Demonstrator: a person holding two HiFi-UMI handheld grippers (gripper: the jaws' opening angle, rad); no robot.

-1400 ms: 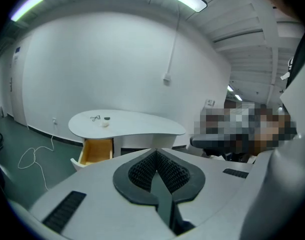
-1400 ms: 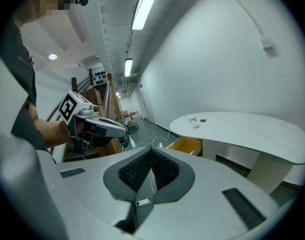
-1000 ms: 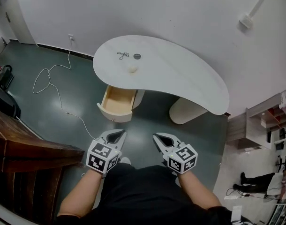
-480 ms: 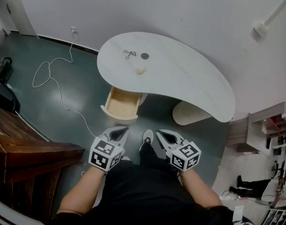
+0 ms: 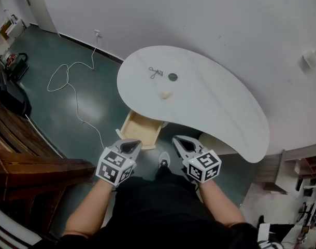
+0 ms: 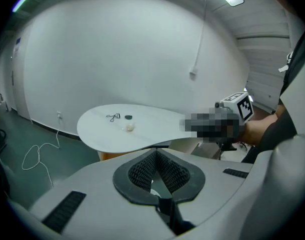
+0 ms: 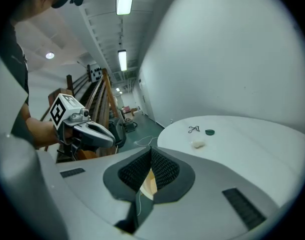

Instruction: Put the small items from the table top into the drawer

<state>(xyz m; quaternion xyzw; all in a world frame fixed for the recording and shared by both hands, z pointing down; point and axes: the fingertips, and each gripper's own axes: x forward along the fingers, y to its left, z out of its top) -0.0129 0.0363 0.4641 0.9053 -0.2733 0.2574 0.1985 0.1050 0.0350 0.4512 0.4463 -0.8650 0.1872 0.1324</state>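
Pale wall and dark green floor around a white bean-shaped table (image 5: 215,102). Toward its far left end, three small items close together on the top: a black wire clip (image 5: 155,72), a dark round disc (image 5: 172,77) just beside it, a pale lump (image 5: 166,94) a little nearer. Below the table's near edge, a drawer (image 5: 141,128) pulled open, light wood inside. All three items well apart from both pairs of fingers, out beyond the drawer. Left gripper (image 5: 129,145) held low in front of the body, fingers pressed together on nothing. Right gripper (image 5: 180,141) beside it, likewise clenched and empty. Both tips aimed toward the table, near the drawer's front in the head view. Off to the left, a white cable (image 5: 70,87) looping over the floor from a wall socket (image 5: 97,34), and dark wooden stairs (image 5: 23,160).
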